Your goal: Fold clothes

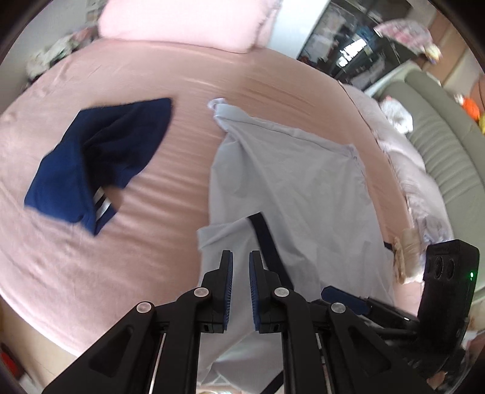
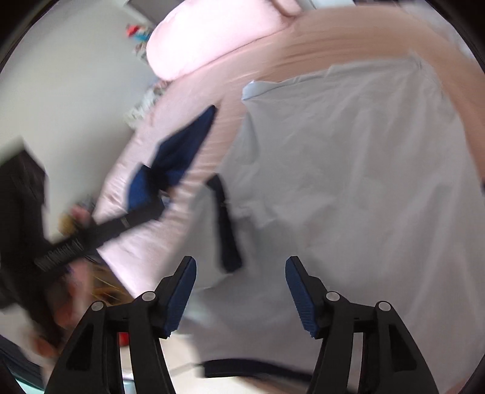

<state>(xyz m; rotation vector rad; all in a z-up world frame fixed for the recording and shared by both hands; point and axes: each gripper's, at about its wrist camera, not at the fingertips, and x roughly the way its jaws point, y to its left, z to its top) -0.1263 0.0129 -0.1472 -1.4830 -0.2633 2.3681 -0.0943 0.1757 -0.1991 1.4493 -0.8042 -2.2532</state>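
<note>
pale grey-blue thin cotton garment (image 1: 291,181) lies spread and creased on the near right part of the pink-sheeted bed (image 1: 121,257), a dark navy strap (image 1: 266,245) across its near end. it looks light, limp and prone to slipping, so i would take it at a hem or corner, not mid-panel. left gripper (image 1: 241,257) hangs over its near edge, jaws almost pressed together with only a narrow gap and nothing visibly pinched; right gripper (image 2: 241,263) stands spread above the cloth, empty. farther left lies a crumpled navy garment with white stripes (image 1: 100,160). far back sits a pink pillow (image 1: 182,24). no containers are visible.
</note>
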